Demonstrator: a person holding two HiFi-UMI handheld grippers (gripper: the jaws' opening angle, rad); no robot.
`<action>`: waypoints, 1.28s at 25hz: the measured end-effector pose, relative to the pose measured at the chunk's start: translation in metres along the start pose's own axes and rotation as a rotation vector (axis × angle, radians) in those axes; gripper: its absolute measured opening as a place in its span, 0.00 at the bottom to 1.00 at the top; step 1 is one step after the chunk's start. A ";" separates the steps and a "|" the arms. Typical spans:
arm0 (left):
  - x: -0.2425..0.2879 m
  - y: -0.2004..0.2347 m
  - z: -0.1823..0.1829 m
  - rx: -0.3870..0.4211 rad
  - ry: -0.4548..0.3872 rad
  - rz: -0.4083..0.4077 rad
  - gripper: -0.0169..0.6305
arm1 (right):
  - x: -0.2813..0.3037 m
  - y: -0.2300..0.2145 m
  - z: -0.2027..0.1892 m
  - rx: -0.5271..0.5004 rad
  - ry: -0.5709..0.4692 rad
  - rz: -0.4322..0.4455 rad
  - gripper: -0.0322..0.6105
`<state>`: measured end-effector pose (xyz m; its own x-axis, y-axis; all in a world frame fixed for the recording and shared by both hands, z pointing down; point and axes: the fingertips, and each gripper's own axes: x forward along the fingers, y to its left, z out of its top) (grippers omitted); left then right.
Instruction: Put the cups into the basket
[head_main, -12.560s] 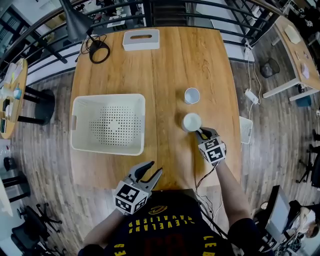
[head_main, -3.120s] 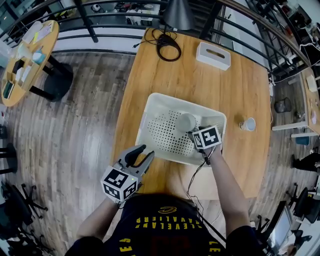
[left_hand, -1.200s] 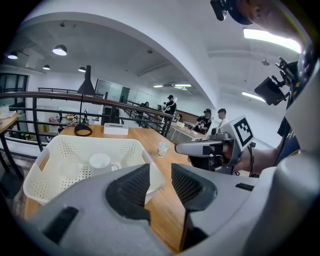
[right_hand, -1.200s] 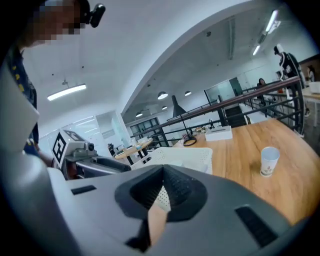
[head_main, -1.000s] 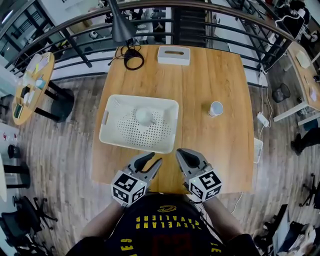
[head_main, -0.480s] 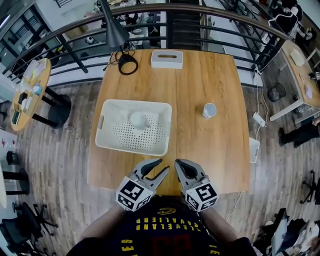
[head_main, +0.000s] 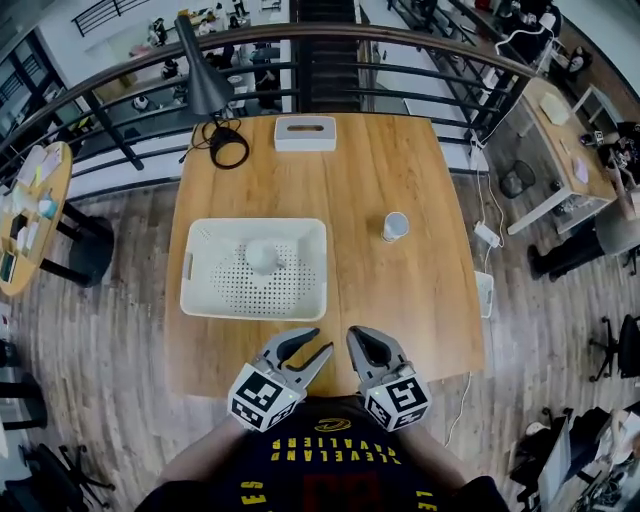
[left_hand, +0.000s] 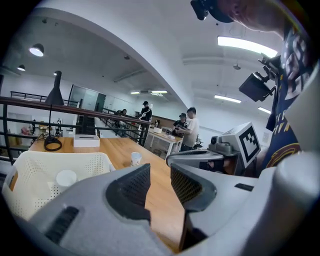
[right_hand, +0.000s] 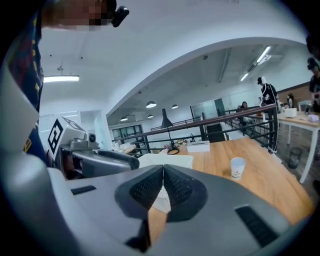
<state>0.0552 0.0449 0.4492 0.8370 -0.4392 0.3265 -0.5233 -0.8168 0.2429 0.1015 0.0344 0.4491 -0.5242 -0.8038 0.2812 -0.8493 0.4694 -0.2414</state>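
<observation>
The left gripper (head_main: 318, 342) gapes empty, the right gripper (head_main: 358, 334) sits pinched together on nothing, and that cup (head_main: 396, 226) outside the basket (head_main: 255, 313) looks light, crushable, so squeeze its wall gently.

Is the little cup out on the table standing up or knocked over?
Standing up. The cup sits on its base on the table, rim upward, outside the basket.

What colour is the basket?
The basket is off-white with a perforated floor; the head view shows it best.
</observation>
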 end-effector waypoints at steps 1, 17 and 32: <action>-0.002 -0.004 0.001 -0.001 -0.014 -0.015 0.23 | -0.003 -0.002 0.001 -0.001 -0.007 -0.027 0.07; -0.028 -0.025 0.000 -0.036 -0.104 -0.212 0.23 | -0.025 0.010 -0.029 0.099 0.041 -0.224 0.07; -0.024 -0.015 -0.016 -0.050 -0.041 -0.206 0.23 | -0.056 -0.038 -0.034 0.146 0.024 -0.405 0.07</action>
<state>0.0401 0.0734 0.4521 0.9322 -0.2809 0.2281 -0.3473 -0.8717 0.3459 0.1607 0.0736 0.4742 -0.1534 -0.9030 0.4014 -0.9701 0.0602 -0.2353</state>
